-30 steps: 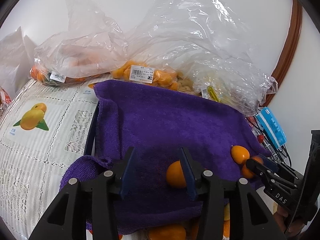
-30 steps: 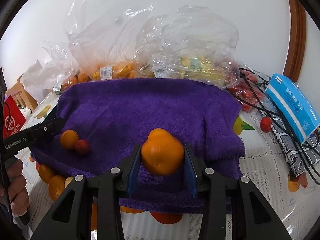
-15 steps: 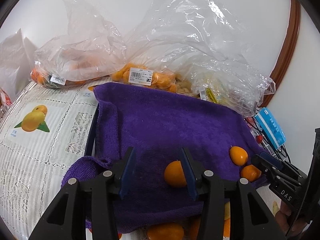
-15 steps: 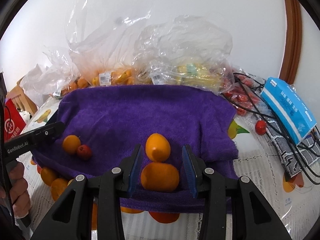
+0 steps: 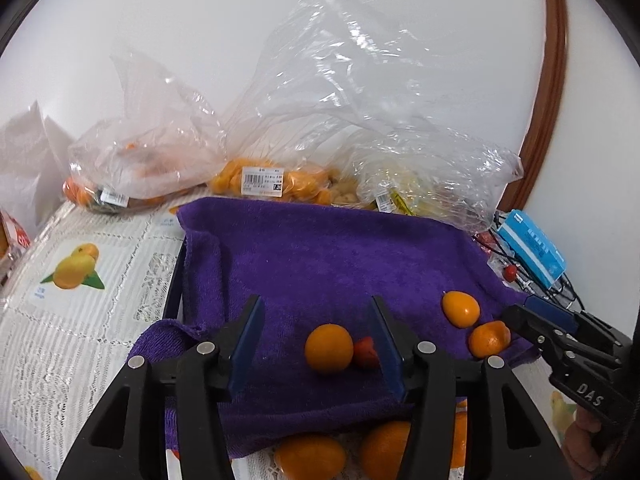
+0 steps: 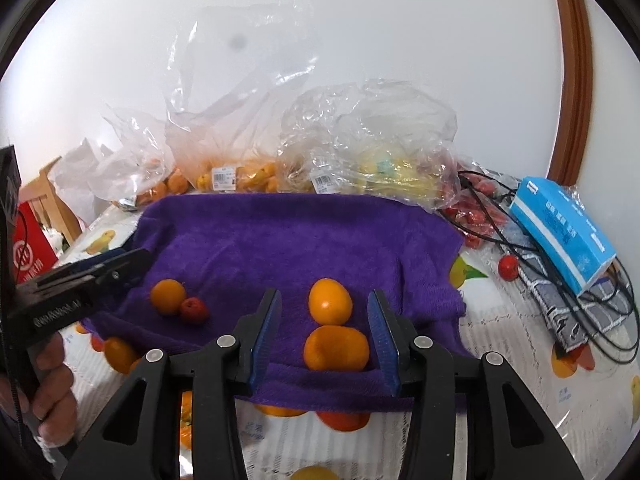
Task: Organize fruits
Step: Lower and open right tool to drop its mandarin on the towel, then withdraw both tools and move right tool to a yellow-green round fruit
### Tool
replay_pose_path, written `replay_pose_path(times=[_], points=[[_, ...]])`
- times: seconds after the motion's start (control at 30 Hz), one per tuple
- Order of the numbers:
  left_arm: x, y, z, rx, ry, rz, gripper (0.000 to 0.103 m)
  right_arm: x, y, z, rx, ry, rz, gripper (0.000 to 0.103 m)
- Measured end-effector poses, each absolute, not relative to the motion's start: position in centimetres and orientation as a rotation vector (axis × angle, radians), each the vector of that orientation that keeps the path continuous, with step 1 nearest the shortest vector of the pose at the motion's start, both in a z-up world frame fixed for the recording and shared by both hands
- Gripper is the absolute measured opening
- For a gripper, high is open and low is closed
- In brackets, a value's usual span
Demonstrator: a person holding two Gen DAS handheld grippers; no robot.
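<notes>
A purple towel [image 5: 320, 256] [image 6: 300, 240] lies on the table. On it, in the left wrist view, an orange [image 5: 329, 347] touches a small red fruit [image 5: 365, 353]. My left gripper [image 5: 316, 338] is open and empty above them. Further right lie an oval orange [image 5: 460, 309] [image 6: 330, 301] and a flatter mandarin [image 5: 489, 339] [image 6: 335, 348]. My right gripper [image 6: 325, 332] is open and empty, the mandarin lying between its fingers on the towel. The first orange [image 6: 168, 296] and the red fruit [image 6: 193, 310] also show in the right wrist view.
Clear plastic bags of oranges [image 5: 256, 180] [image 6: 236, 176] and yellow fruit [image 6: 384, 168] stand behind the towel. A blue box [image 6: 564, 232], black cables [image 6: 600, 320] and small red fruits [image 6: 508, 267] lie at the right. More oranges [image 5: 310, 458] [image 6: 344, 420] lie at the towel's near edge.
My right gripper opened and let the mandarin down onto the towel beside the oval orange, then drew back a little. My left gripper backed off, uncovering the red fruit.
</notes>
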State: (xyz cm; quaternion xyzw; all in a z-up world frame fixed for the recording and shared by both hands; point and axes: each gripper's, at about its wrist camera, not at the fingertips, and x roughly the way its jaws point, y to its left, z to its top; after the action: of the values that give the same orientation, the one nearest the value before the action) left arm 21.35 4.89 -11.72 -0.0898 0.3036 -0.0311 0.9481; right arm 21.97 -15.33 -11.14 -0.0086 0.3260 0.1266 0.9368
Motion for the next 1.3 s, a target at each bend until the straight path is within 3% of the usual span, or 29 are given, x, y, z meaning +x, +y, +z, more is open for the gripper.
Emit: replay_pose_path(times=[1.2,1.3], points=[[12.2,8.8,-12.7,-0.282,0.621,0.011,0.051,13.9,-15.4,-15.5,0.023,0.860,0.221,0.049],[12.1,8.9,-12.8,-0.286,0.623,0.011,0.051,13.9,-15.3,-15.4,0.021,0.857,0.218,0.041]])
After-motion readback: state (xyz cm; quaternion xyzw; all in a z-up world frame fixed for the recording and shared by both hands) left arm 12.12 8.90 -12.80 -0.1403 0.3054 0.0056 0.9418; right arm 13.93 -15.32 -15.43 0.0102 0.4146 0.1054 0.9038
